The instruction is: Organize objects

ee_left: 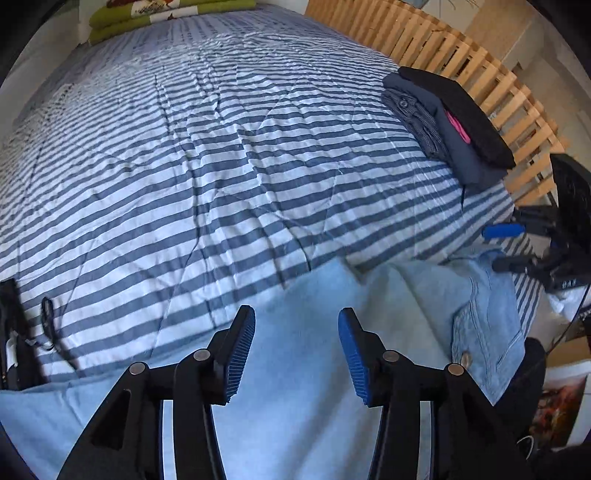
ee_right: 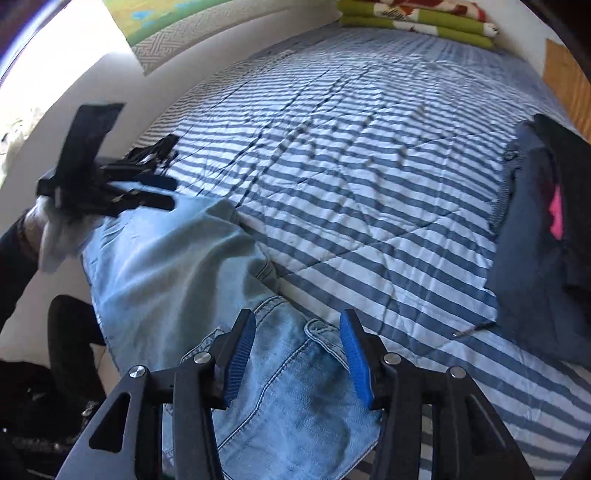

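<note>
While both tools hang over the near edge of the blue-and-white striped quilt (ee_left: 229, 155), the pale blue denim jeans (ee_right: 280, 387) lie flat there at six o'clock. The left gripper (ee_left: 296, 350) has its blue ribbed pads about halfway apart, nothing between them, the denim below. The right gripper (ee_right: 297, 354) stands likewise parted and empty above the waistband. At two o'clock a stack of folded dark clothes (ee_left: 454, 125) rests by the slatted wooden rail (ee_left: 424, 40). Folded green blankets (ee_right: 417, 18) sit at twelve. No containers show.
</note>
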